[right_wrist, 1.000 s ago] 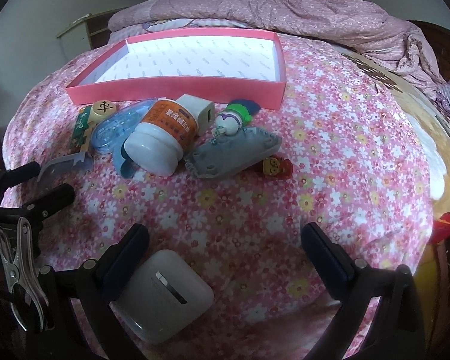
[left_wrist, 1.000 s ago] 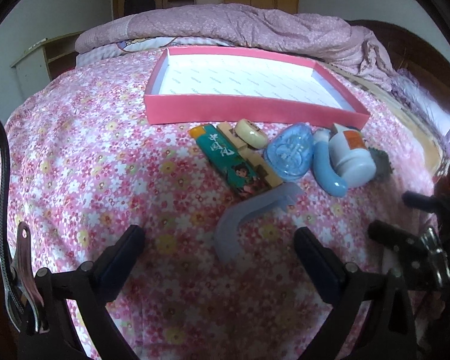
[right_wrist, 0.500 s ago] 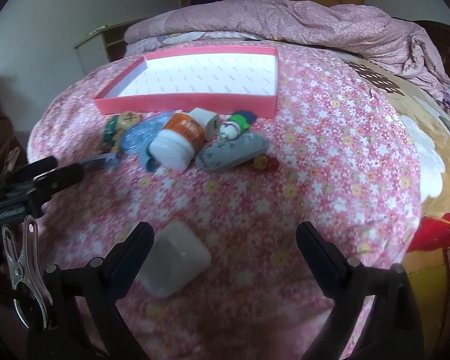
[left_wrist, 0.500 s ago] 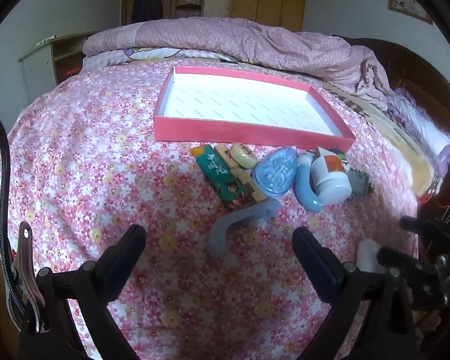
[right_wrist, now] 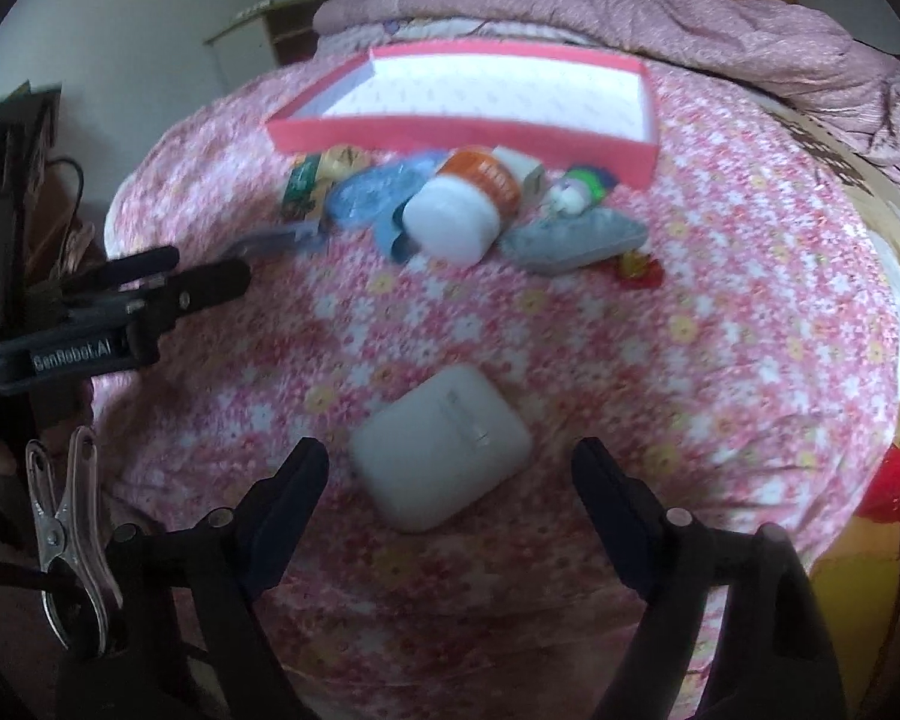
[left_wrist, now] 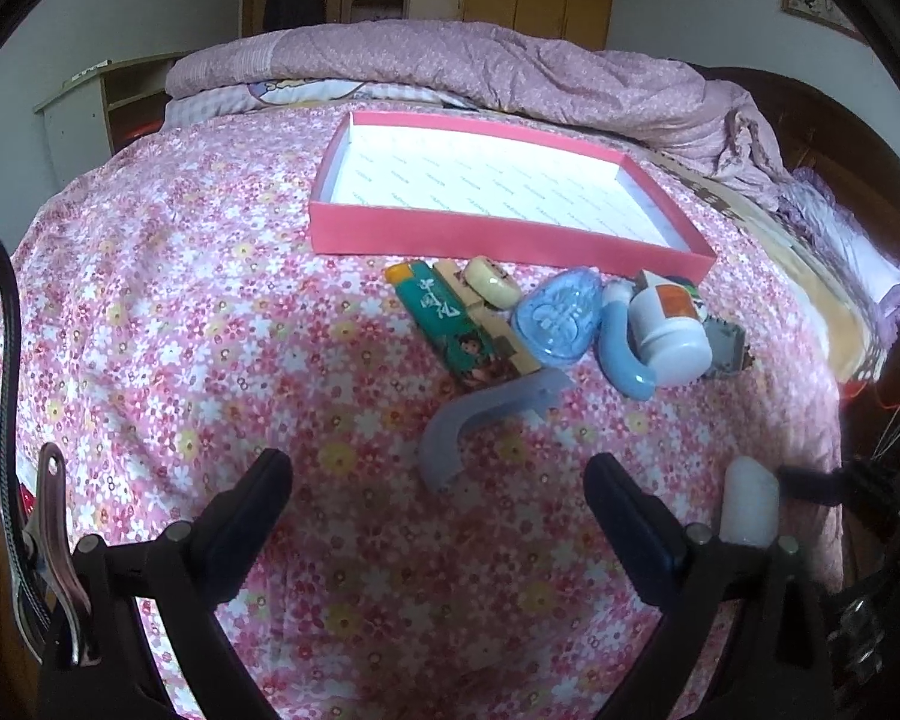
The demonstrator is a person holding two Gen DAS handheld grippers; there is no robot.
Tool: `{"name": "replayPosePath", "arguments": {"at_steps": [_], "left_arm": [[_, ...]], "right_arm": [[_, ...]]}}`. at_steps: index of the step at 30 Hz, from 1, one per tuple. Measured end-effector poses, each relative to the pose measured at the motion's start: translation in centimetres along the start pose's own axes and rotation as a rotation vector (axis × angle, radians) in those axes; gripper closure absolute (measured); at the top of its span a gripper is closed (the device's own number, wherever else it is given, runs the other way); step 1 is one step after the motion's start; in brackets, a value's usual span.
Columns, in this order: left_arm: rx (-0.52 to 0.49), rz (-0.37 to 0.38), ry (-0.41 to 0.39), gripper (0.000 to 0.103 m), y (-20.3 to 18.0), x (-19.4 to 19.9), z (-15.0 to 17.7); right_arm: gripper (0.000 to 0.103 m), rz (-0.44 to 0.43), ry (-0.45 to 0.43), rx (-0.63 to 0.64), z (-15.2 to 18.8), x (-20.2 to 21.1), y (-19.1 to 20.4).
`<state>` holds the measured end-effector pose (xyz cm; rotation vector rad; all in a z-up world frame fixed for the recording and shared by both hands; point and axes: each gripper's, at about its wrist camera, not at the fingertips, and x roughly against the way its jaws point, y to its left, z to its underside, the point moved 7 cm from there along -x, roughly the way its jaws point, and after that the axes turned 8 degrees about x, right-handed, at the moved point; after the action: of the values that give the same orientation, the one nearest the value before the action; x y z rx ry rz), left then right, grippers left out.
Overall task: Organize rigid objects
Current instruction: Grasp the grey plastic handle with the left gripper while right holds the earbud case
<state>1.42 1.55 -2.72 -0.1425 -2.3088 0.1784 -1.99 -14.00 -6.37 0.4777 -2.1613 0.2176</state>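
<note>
A pink tray (left_wrist: 498,237) with a white floor lies on the floral bed; it also shows in the right wrist view (right_wrist: 450,135). In front of it lie a green pack (left_wrist: 444,315), a blue oval case (left_wrist: 555,318), a white bottle with orange label (left_wrist: 669,330) and a grey curved piece (left_wrist: 486,414). My left gripper (left_wrist: 438,492) is open and empty, just short of the grey piece. My right gripper (right_wrist: 450,480) is open, with a white earbud case (right_wrist: 441,447) lying between its fingers, untouched. The white bottle (right_wrist: 459,210) and a grey pouch (right_wrist: 573,237) lie beyond.
A folded purple quilt (left_wrist: 480,60) lies behind the tray. A dark wooden headboard (left_wrist: 840,138) is at the right. The left gripper shows in the right wrist view (right_wrist: 150,294) at the left. A small red toy (right_wrist: 639,267) lies beside the pouch. The bed's edge drops at the right.
Both grippers have pulled back and risen, so the objects look smaller. The right gripper has shifted left, so the white earbud case now sits between its fingers instead of by the left one.
</note>
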Motion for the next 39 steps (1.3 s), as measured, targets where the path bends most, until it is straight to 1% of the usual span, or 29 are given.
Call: {"name": "replayPosePath", "arguments": {"at_steps": [1,3,4,8,10,14,18,21,25,27,28,29,30,36,39], "left_arm": [[0.000,-0.001,0.001,0.003,-0.1,-0.1,0.0],[0.000,0.006,0.002,0.003,-0.6,-0.2,-0.3],[-0.012,0.011,0.001,0.003,-1.1,-0.2,-0.4],[-0.062,-0.015,-0.013,0.003,-2.8,-0.7,-0.8],[-0.061,-0.014,-0.002,0.003,-3.4,-1.2,-0.8],[-0.020,-0.033,0.029,0.003,-3.2,-2.6,-0.9],[0.043,-0.041,0.027,0.004,-2.4,-3.4,-1.1],[0.042,-0.056,0.017,0.004,-2.5,-3.5,-1.2],[0.038,-0.099,0.006,0.015,-2.7,-3.7,-1.5],[0.033,-0.105,0.006,0.020,-2.7,-3.6,-1.5],[0.031,-0.108,0.005,0.024,-2.7,-3.5,-1.5],[0.030,-0.106,0.003,0.031,-2.7,-3.4,-1.4],[0.030,-0.102,0.001,0.035,-2.8,-3.3,-1.4],[0.040,-0.049,0.011,0.035,-2.5,-2.5,-1.2],[0.035,-0.034,0.006,0.035,-2.2,-1.9,-1.0]], "right_arm": [[0.017,0.011,-0.002,0.011,0.0,-0.1,0.1],[0.029,0.030,-0.005,0.026,-0.2,-0.2,0.2],[0.039,0.055,-0.004,0.037,-0.3,-0.2,0.1],[0.039,0.071,-0.009,0.046,-0.5,-0.2,0.1],[0.039,0.076,-0.021,0.036,-0.6,0.0,-0.2],[0.040,0.095,-0.048,-0.009,-0.9,0.5,-1.5],[0.039,0.070,-0.044,-0.053,-0.9,-0.1,-2.2],[0.039,0.070,-0.060,-0.045,-0.8,-0.1,-2.0],[0.039,0.052,-0.081,-0.047,-0.7,-0.1,-2.2],[0.039,0.044,-0.089,-0.053,-0.7,-0.1,-2.3],[0.039,0.041,-0.093,-0.055,-0.6,0.0,-2.2],[0.039,0.041,-0.095,-0.056,-0.7,0.0,-2.2],[0.039,0.042,-0.097,-0.056,-0.6,0.0,-2.1],[0.039,0.041,-0.102,-0.060,-0.7,0.0,-2.2],[0.039,0.039,-0.105,-0.067,-0.7,0.0,-2.2]]}}
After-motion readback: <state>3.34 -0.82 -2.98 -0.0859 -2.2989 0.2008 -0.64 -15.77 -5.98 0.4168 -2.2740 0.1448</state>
